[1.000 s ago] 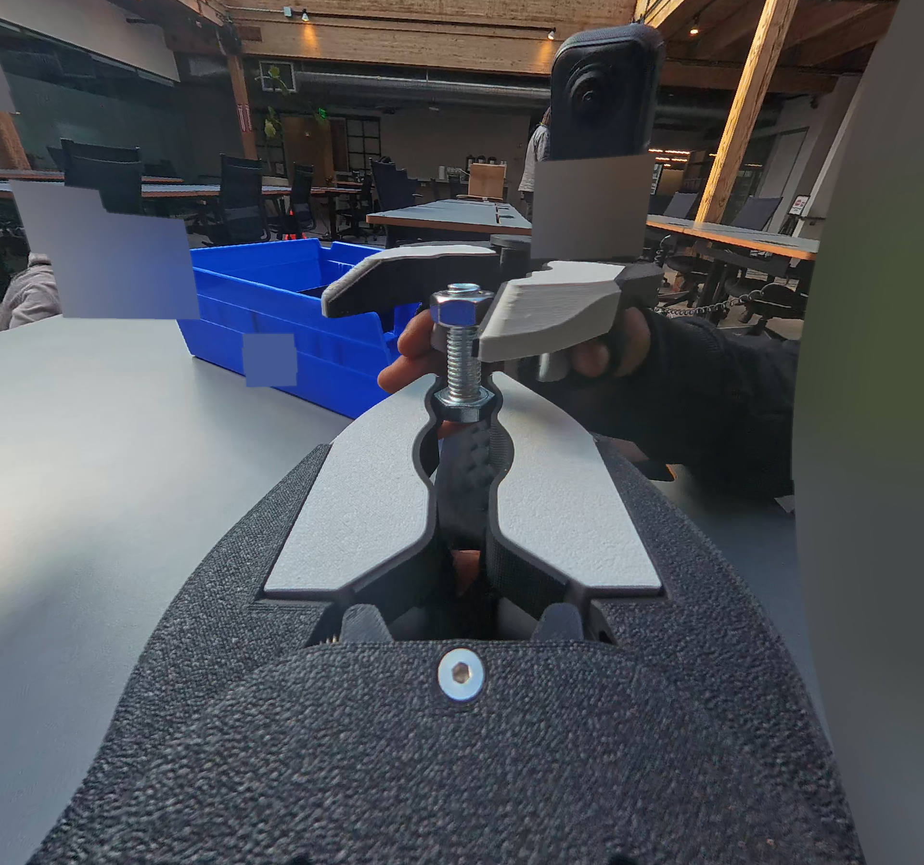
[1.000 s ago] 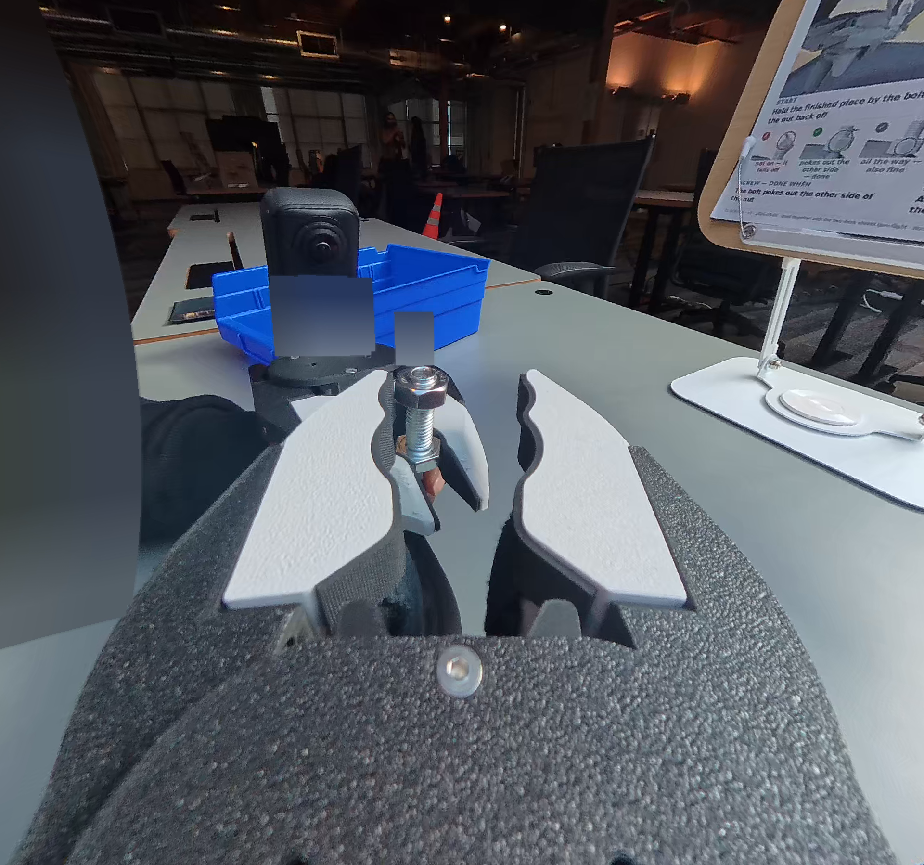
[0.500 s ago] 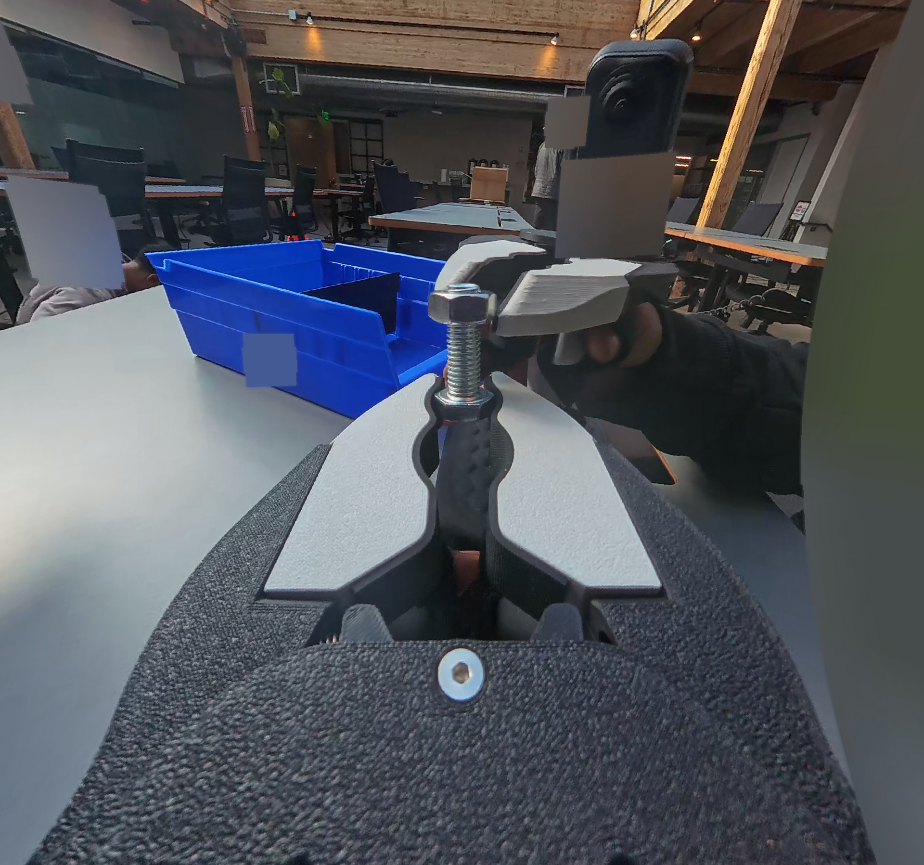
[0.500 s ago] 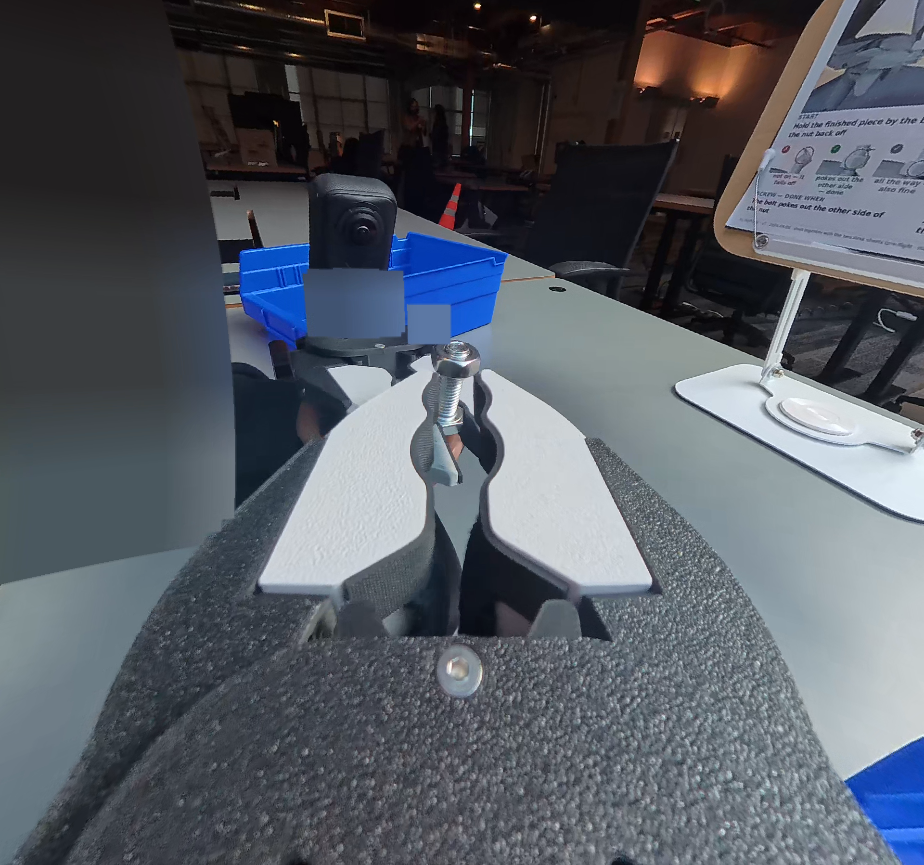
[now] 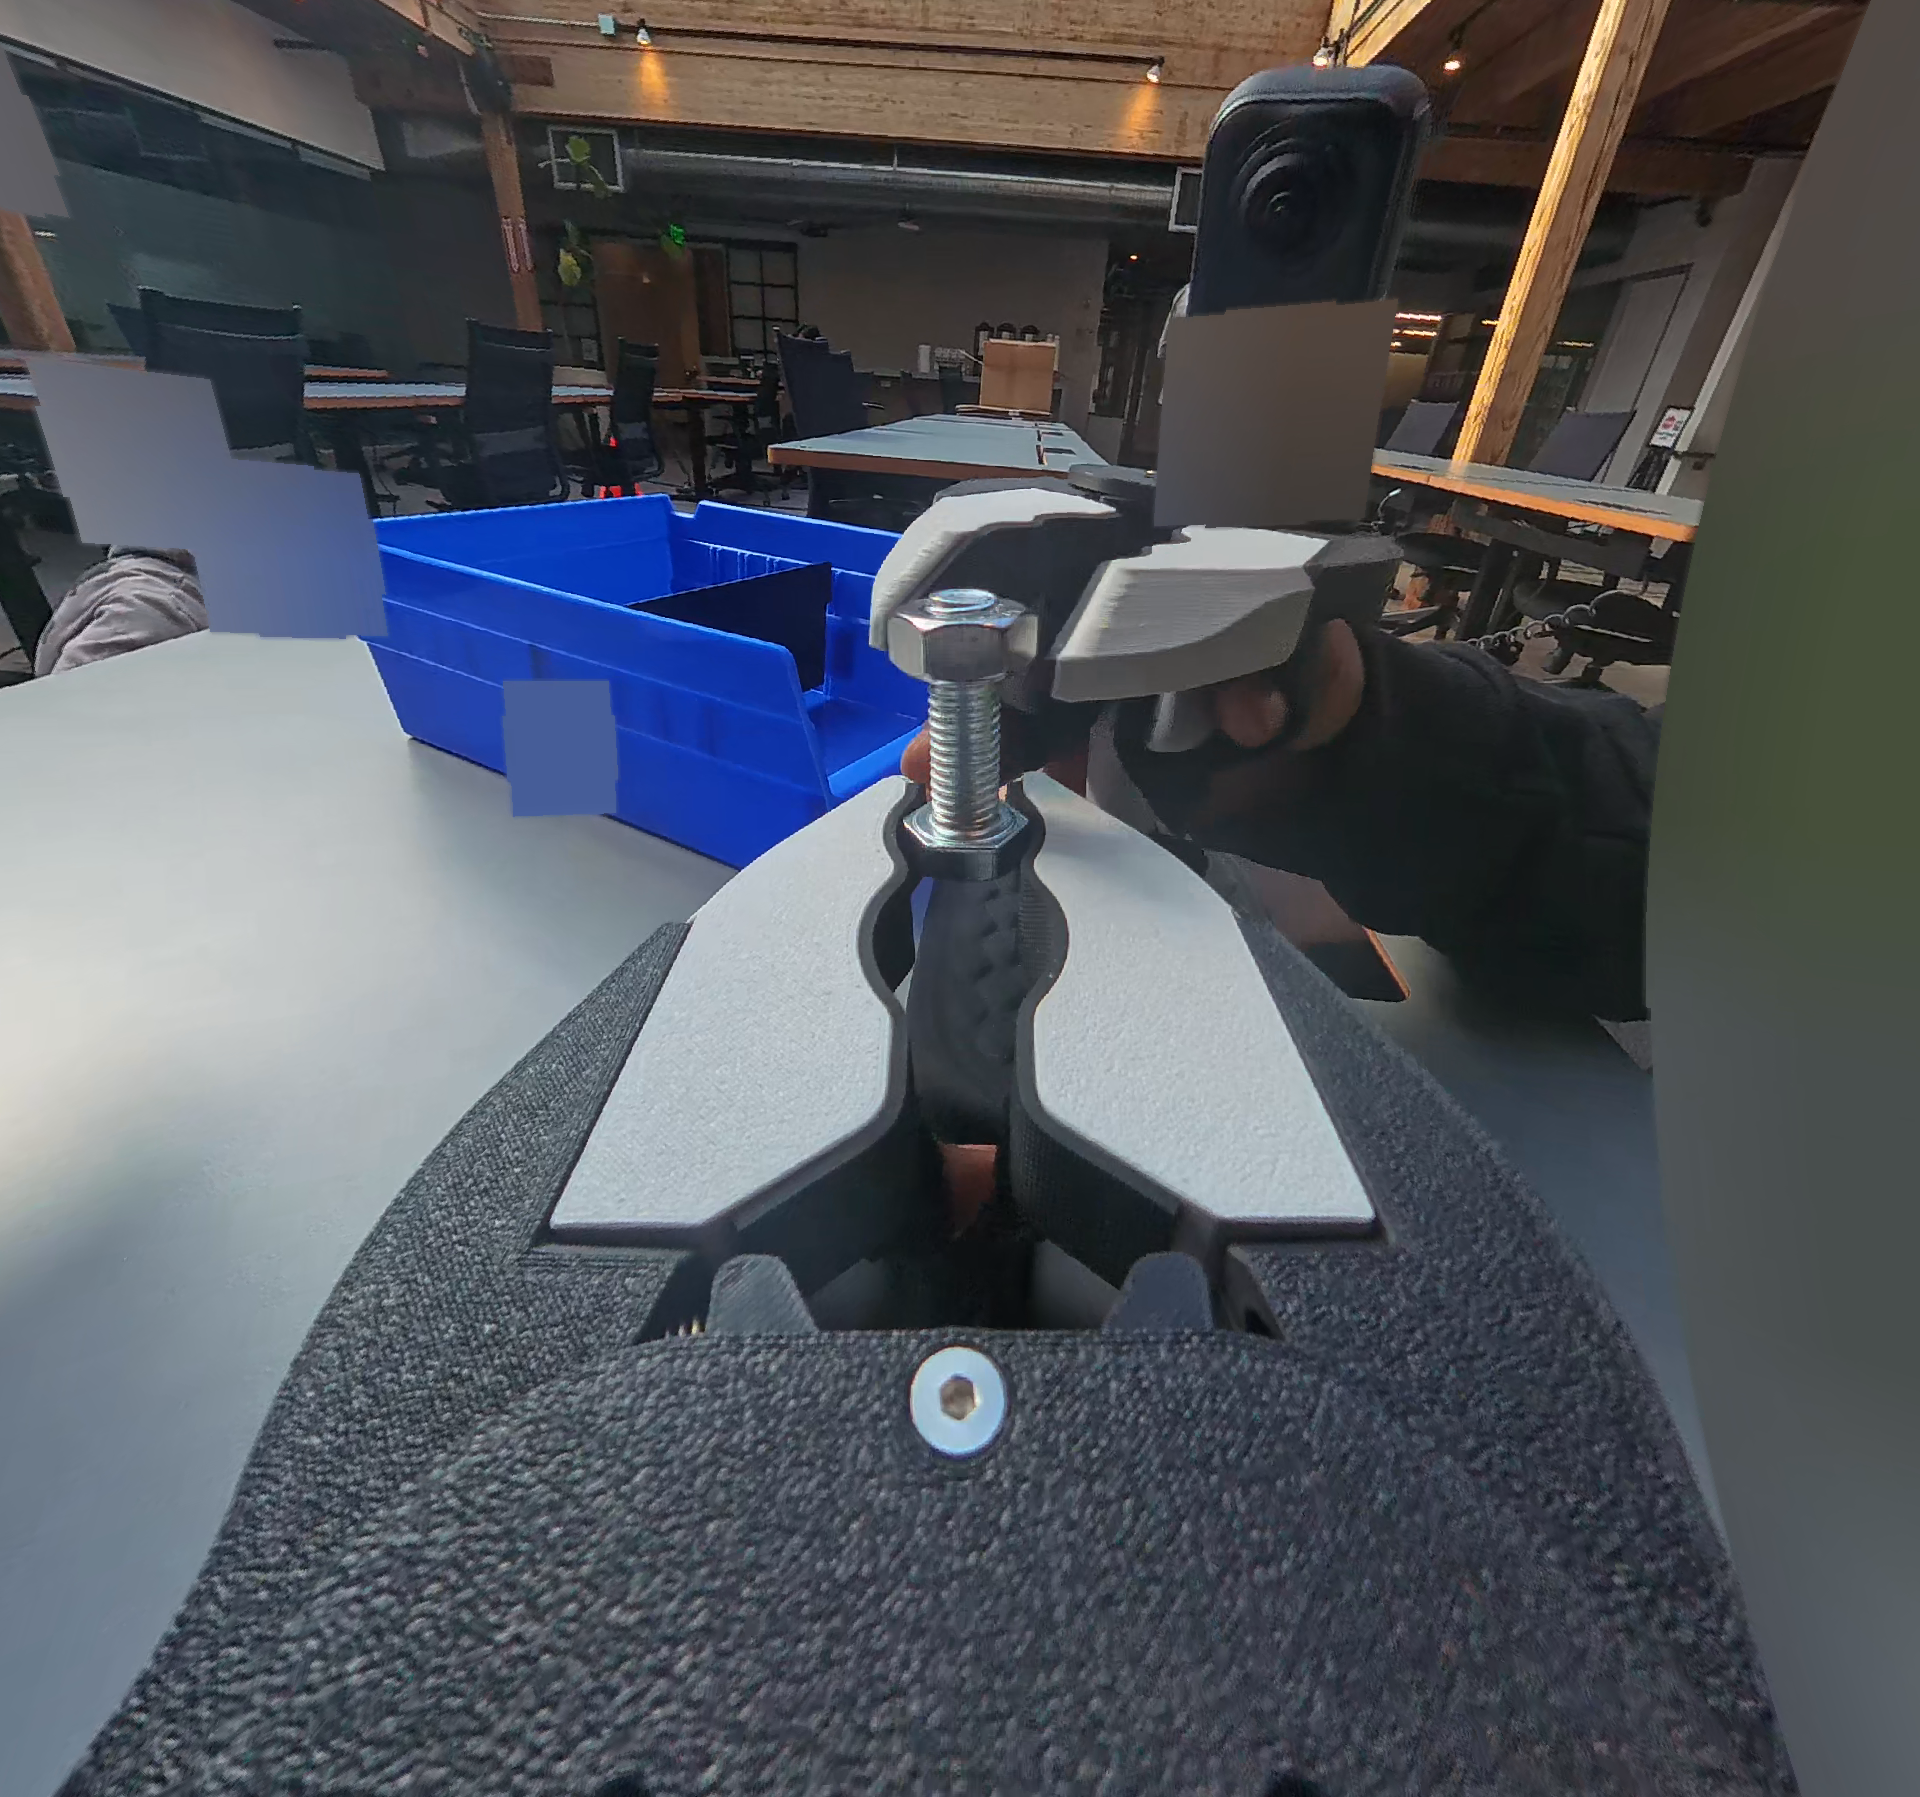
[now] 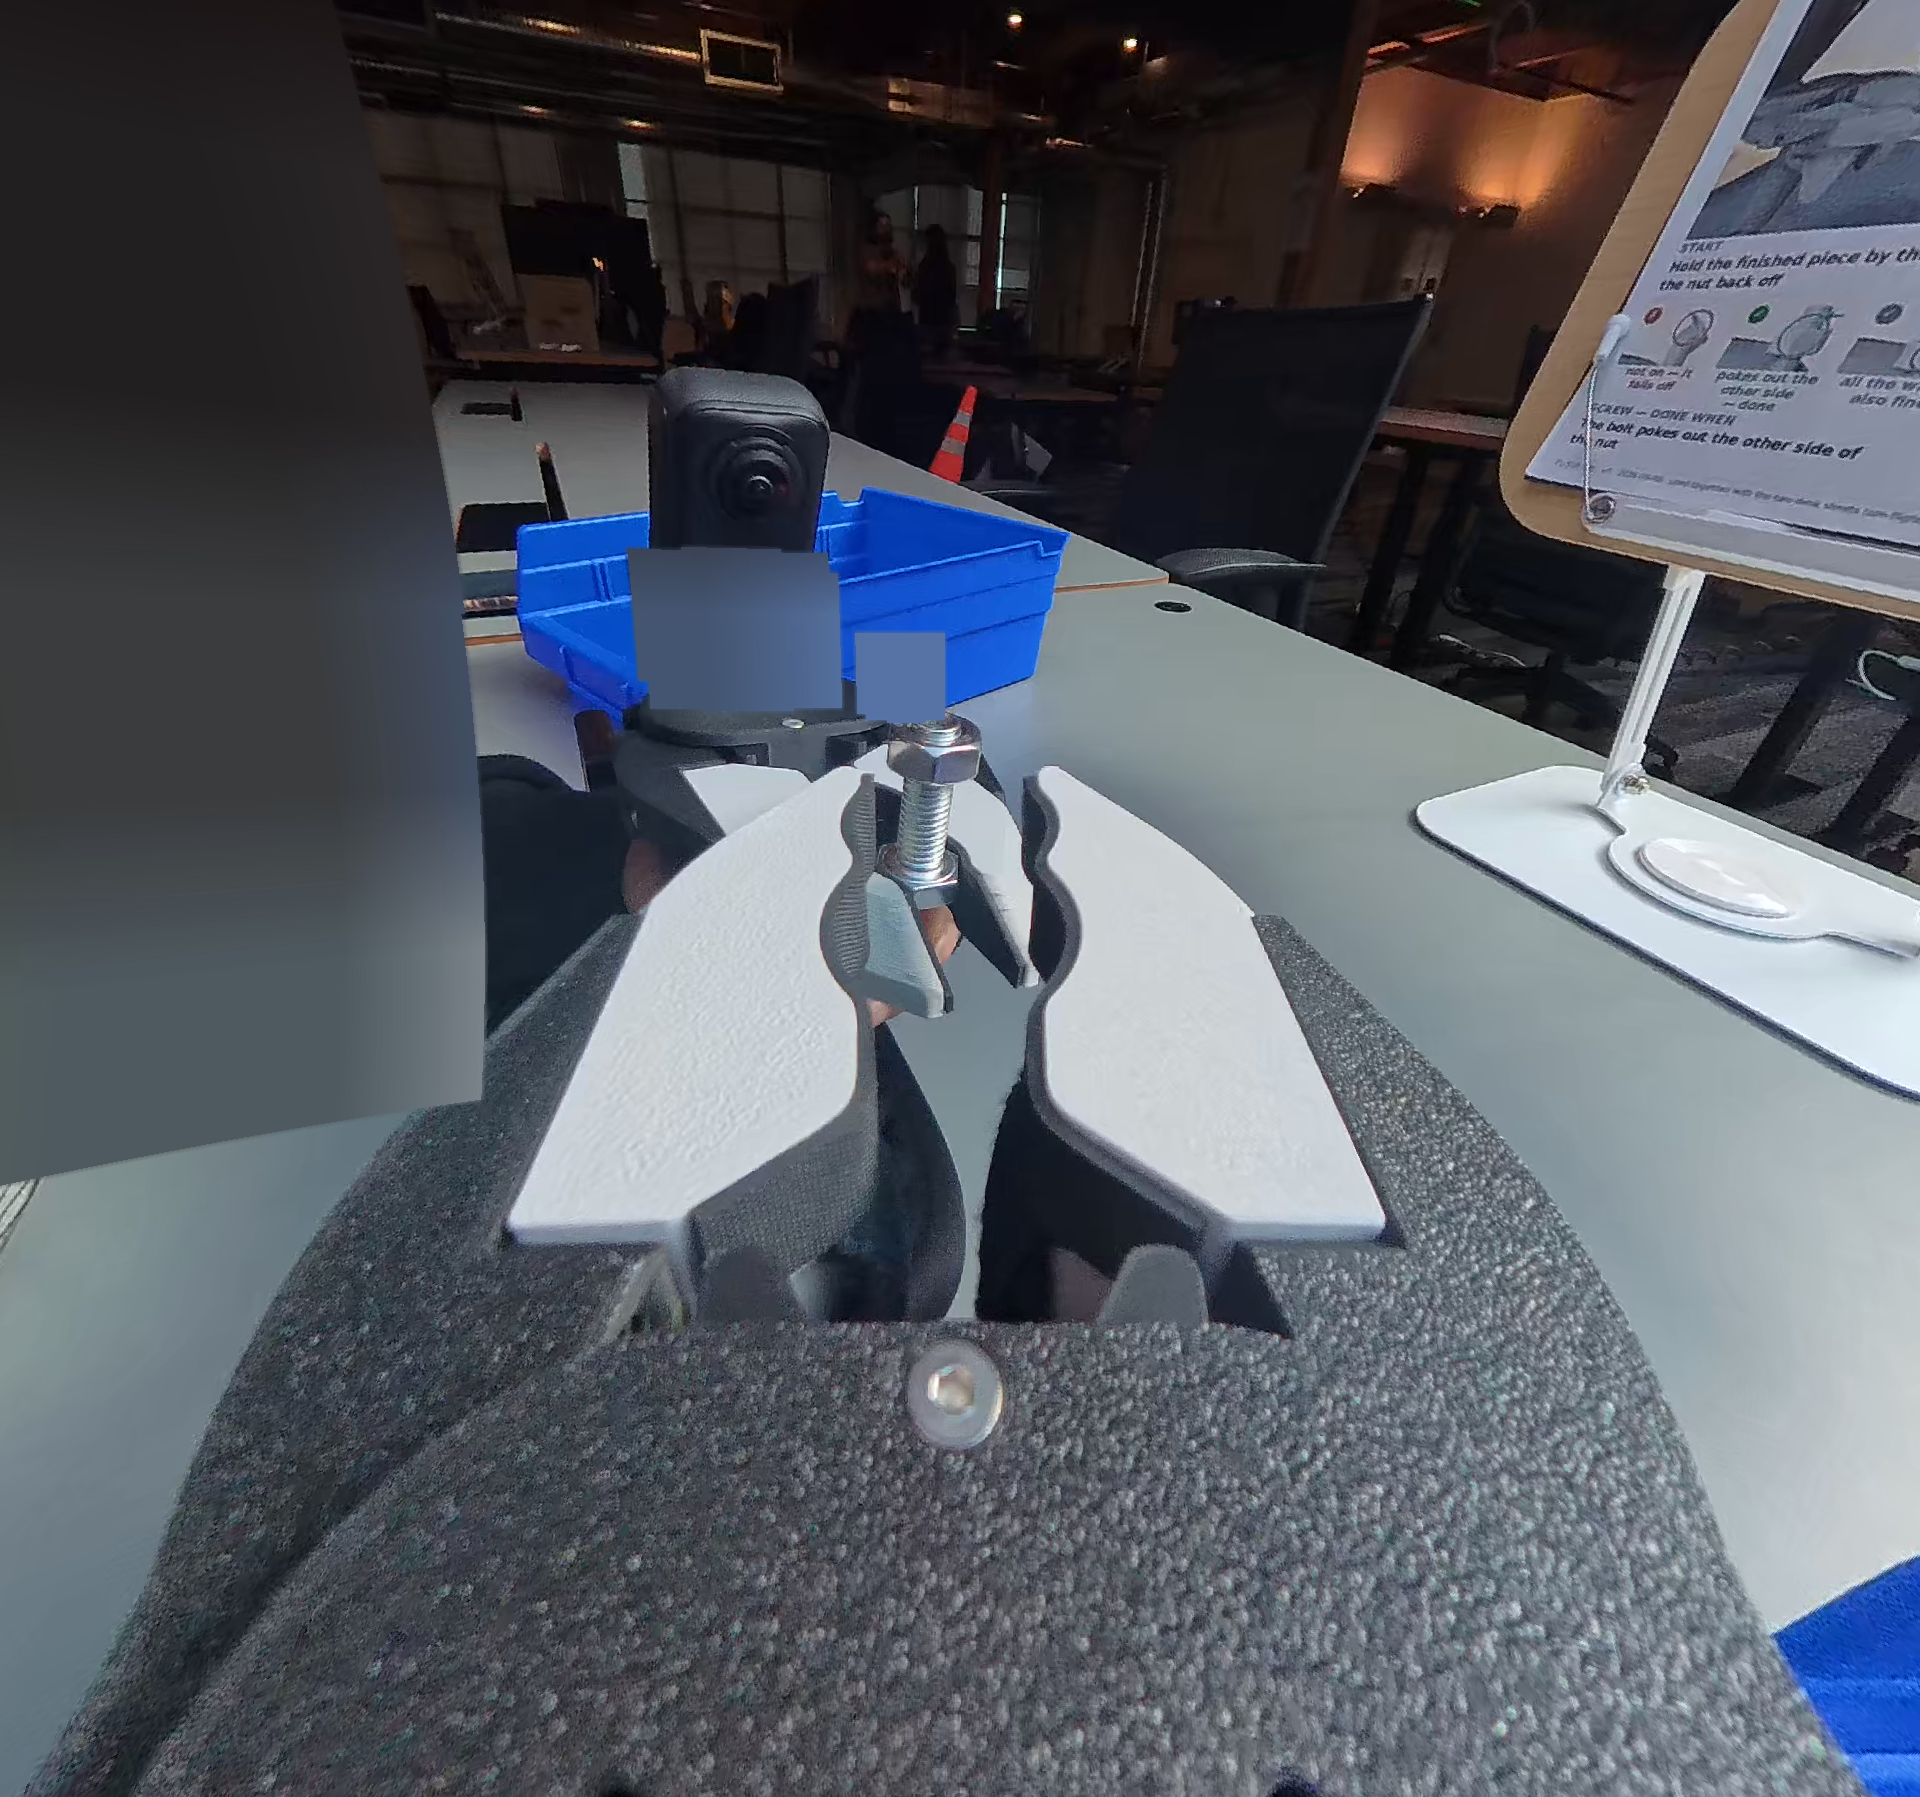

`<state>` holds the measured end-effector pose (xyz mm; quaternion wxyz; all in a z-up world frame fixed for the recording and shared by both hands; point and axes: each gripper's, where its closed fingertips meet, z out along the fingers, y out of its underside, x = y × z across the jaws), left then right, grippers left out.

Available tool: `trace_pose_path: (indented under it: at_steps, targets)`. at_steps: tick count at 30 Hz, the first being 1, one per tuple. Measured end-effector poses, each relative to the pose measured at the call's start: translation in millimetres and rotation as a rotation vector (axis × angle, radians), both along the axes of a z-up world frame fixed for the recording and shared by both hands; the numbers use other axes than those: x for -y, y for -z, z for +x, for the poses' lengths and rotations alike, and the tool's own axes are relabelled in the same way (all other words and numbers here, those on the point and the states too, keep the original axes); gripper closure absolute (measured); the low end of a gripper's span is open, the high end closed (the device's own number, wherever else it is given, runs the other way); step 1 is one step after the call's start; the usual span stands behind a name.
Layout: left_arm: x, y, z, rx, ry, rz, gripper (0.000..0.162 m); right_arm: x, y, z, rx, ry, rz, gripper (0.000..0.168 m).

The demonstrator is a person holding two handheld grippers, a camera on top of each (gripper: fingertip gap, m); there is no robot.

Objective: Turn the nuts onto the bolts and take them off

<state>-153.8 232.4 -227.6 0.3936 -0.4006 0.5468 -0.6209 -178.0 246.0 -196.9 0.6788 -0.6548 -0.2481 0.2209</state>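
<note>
A steel bolt [image 5: 963, 750] stands upright, its lower hex end clamped in my left gripper [image 5: 961, 817], which is shut on it. A hex nut [image 5: 961, 644] sits at the top of the thread, with the bolt's tip showing through it. In the right wrist view my right gripper [image 6: 951, 786] is open, its fingers on either side of the nut [image 6: 935, 762] with a clear gap on the right side. The left gripper's fingers [image 6: 899, 947] show below, holding the bolt [image 6: 925, 828]. The right gripper [image 5: 987, 620] also shows in the left wrist view, around the nut.
Both grippers hang over a grey table [image 5: 260, 916]. A blue bin [image 5: 623, 625] stands behind them; it also shows in the right wrist view [image 6: 966, 594]. An instruction board on a white stand [image 6: 1662, 854] is at the right. A gloved hand [image 5: 1403, 760] holds the right gripper.
The right gripper was open a second ago, shut around the nut half a second ago, and is open again now. The left gripper keeps its hold on the bolt.
</note>
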Motion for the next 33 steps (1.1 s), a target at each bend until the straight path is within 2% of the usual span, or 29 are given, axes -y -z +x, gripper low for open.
trace_pose_path:
  at_steps: [4, 8, 11, 14, 20, 23, 27, 29, 33]
  targets:
    - [0.2, 0.0, 0.0, 0.0, 0.002, 0.0, 0.147, -4.6, -5.1, -0.6, -0.071, 0.016, 0.005, 0.112]
    - [1.2, 0.7, 0.2, -0.002, 0.002, 0.011, 0.147, -17.1, -2.5, -6.8, -0.053, 0.046, 0.014, 0.108]
    - [0.8, 0.0, -0.4, 0.003, 0.002, 0.008, 0.147, -20.4, -2.2, -9.7, -0.033, 0.043, 0.014, 0.115]
    - [0.4, -0.5, -0.9, 0.006, 0.002, 0.005, 0.147, -16.7, -4.8, -6.1, -0.027, 0.048, 0.033, 0.129]
    - [-1.2, -1.3, -1.3, 0.01, -0.001, -0.005, 0.147, -5.3, -4.8, 1.9, -0.012, 0.052, 0.039, 0.14]
    - [-0.9, -1.5, -1.5, 0.012, 0.001, -0.004, 0.147, -3.9, -5.2, 7.2, -0.001, 0.072, 0.053, 0.161]
    - [-1.5, -1.8, -1.8, 0.014, -0.002, -0.005, 0.148, -3.7, -6.0, 11.4, -0.006, 0.079, 0.054, 0.164]
    - [-1.7, -1.8, -1.9, 0.014, -0.002, -0.006, 0.147, -3.3, -7.0, 11.7, -0.011, 0.078, 0.055, 0.157]
    - [-1.5, -1.7, -1.8, 0.013, -0.002, -0.005, 0.147, -4.8, -5.9, 4.0, -0.023, 0.046, 0.035, 0.126]
